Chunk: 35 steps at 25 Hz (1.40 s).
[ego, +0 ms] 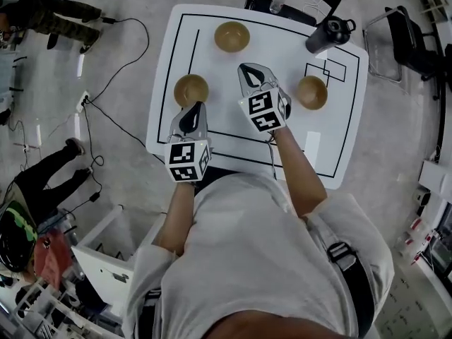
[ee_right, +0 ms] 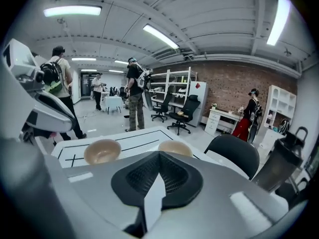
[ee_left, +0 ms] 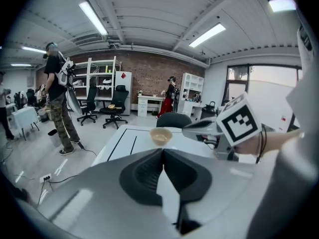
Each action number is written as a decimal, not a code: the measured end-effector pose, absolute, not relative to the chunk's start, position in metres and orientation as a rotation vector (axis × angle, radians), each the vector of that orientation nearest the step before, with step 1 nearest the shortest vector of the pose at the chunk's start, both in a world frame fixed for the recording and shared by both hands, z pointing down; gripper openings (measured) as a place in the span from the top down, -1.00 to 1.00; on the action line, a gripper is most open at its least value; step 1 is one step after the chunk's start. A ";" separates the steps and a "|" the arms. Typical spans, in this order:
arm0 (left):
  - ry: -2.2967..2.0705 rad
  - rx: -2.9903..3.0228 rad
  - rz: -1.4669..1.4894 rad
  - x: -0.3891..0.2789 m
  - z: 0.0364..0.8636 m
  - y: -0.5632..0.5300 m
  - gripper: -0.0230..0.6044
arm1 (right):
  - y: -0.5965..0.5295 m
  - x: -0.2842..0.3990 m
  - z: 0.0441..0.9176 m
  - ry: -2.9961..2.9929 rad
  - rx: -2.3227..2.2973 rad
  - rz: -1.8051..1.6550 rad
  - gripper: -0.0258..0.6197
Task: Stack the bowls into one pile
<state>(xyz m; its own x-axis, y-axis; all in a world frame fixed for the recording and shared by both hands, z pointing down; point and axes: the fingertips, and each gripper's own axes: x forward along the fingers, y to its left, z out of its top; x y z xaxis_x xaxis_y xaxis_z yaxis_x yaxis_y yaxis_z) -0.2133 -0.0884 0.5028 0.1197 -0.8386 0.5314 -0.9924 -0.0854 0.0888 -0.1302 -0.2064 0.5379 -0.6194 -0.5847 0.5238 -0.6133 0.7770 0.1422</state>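
While both hands hover over the white table [ego: 226,122], the left gripper [ego: 193,109] has its jaws pressed together with nothing between them. The right gripper [ego: 246,68] is likewise clenched and empty.

Three tan bowls sit apart on the table, none stacked. The near-left bowl [ego: 191,90] lies just beyond the left gripper's tips. The far bowl [ego: 232,36] stands ahead of the right gripper and slightly to its left; in the left gripper view it shows just above the closed jaws. The right bowl [ego: 311,92] sits off to the right gripper's right, beside that gripper's marker cube [ego: 265,110].

That cube carries black-and-white square patterns, not lettering. Black printed lines [ego: 326,70] form a border on the table and small boxes ahead and right of the right gripper. A black flask [ego: 328,34] stands further ahead on that side. A red tag [ee_right: 198,85] on a distant white cabinet is too small to read.
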 end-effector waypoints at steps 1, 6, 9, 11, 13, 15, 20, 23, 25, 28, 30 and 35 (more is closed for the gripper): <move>-1.773 1.972 0.489 -0.217 0.504 -0.088 0.92 | -0.210 -0.134 0.540 -2.387 0.884 0.017 0.92; -1.784 1.909 0.488 -0.228 0.511 -0.088 0.92 | -0.220 -0.151 0.554 -2.249 0.779 -0.241 0.92; -1.767 1.899 0.473 -0.231 0.519 -0.097 0.92 | -0.229 -0.156 0.566 -2.197 0.735 -0.271 0.92; -1.761 1.886 0.471 -0.237 0.524 -0.100 0.92 | -0.235 -0.161 0.573 -2.185 0.731 -0.255 0.92; -1.761 1.861 0.484 -0.244 0.531 -0.098 0.92 | -0.239 -0.166 0.580 -2.169 0.729 -0.263 0.92; -1.764 1.837 0.506 -0.249 0.538 -0.097 0.92 | -0.245 -0.168 0.586 -2.141 0.725 -0.298 0.92; -1.745 1.791 0.499 -0.251 0.552 -0.097 0.92 | -0.257 -0.167 0.594 -2.045 0.718 -0.442 0.81; -1.734 1.776 0.505 -0.254 0.556 -0.096 0.92 | -0.258 -0.172 0.603 -2.001 0.683 -0.498 0.76; -1.735 1.764 0.507 -0.258 0.557 -0.095 0.92 | -0.260 -0.175 0.609 -1.962 0.662 -0.553 0.75; -1.741 1.740 0.519 -0.263 0.560 -0.089 0.92 | -0.263 -0.179 0.621 -1.902 0.613 -0.629 0.68; -1.744 1.724 0.524 -0.265 0.562 -0.085 0.92 | -0.264 -0.182 0.627 -1.870 0.578 -0.666 0.64; -1.775 1.730 0.516 -0.274 0.552 -0.083 0.92 | -0.267 -0.185 0.644 -1.769 0.492 -0.715 0.41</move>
<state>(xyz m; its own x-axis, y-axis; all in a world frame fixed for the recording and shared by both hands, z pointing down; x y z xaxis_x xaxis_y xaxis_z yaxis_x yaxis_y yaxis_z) -0.2738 -0.0835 0.5519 0.0302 -0.7550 0.6550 -0.9886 0.0744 0.1313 -0.1852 -0.2674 0.6442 -0.3027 -0.6458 0.7009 0.0230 0.7302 0.6828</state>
